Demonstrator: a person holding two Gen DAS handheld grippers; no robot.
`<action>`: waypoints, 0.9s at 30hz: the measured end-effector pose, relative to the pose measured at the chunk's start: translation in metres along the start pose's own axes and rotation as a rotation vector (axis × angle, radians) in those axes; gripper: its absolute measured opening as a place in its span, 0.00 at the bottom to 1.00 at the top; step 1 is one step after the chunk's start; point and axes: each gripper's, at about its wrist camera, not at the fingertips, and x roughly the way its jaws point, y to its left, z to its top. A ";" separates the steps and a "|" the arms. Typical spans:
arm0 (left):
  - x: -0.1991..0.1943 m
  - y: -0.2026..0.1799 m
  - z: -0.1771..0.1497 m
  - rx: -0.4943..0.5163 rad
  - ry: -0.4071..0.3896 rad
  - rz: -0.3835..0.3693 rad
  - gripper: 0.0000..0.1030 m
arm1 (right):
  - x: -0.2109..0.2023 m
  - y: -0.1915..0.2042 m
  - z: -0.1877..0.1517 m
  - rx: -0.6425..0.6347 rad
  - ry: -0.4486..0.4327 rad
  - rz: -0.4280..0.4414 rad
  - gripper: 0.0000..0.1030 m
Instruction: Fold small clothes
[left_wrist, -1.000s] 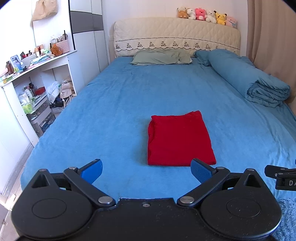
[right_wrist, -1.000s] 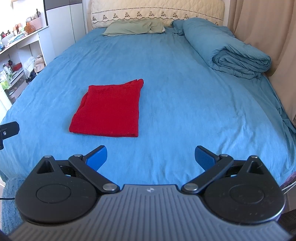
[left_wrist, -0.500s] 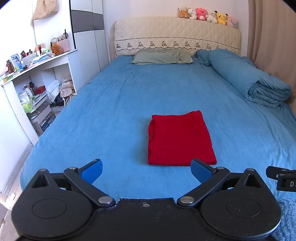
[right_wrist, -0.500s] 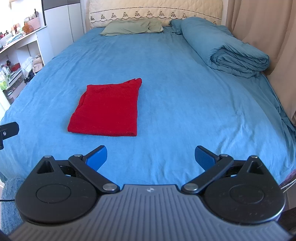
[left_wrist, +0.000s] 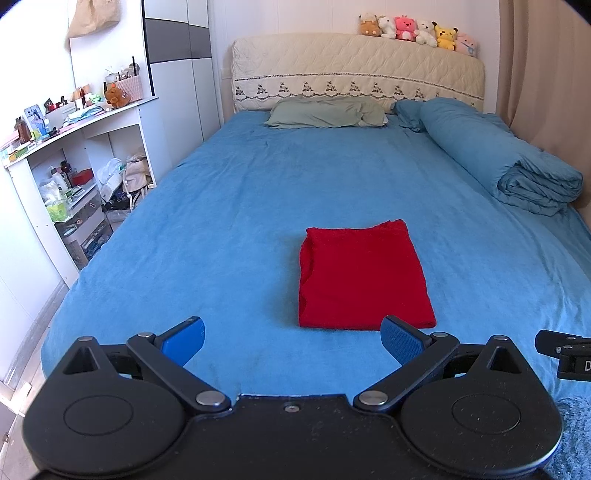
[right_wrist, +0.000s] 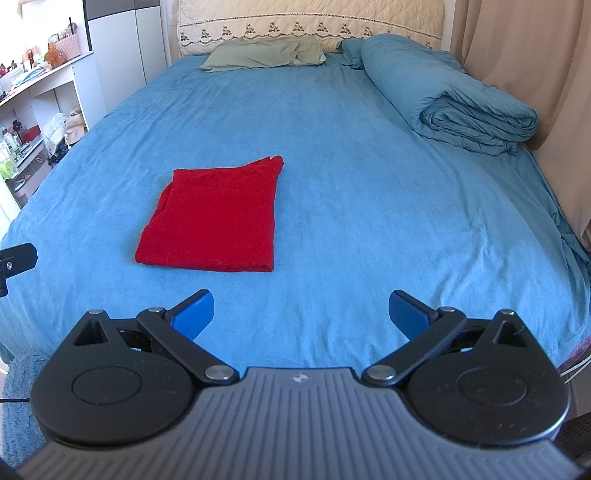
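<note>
- One folded red garment (left_wrist: 364, 277) is laid flat on the blue bedsheet (left_wrist: 240, 206), near the foot edge of the bed.
- Left gripper (left_wrist: 291, 338): fingers are spread apart, nothing is held, short of the garment.
- Right gripper (right_wrist: 301, 312): fingers are spread apart, nothing is held.

Both our grippers spread wide, holding nothing

Our left gripper (left_wrist: 291, 338) has its blue pads (left_wrist: 183, 339) far apart, fingers angled outward. Our right gripper (right_wrist: 301, 314) matches it, pads (right_wrist: 408, 314) splayed just as wide. The two sit side by side, each one's edge showing in the other's view.
</note>
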 end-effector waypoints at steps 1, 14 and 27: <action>0.000 0.000 0.000 0.000 0.000 -0.001 1.00 | 0.000 0.000 0.000 0.000 0.000 0.000 1.00; -0.001 0.000 0.001 0.005 0.000 -0.001 1.00 | 0.000 0.001 0.000 0.002 -0.001 0.001 1.00; 0.000 0.008 0.000 -0.016 0.003 -0.022 1.00 | -0.004 0.004 0.000 0.004 -0.008 -0.001 1.00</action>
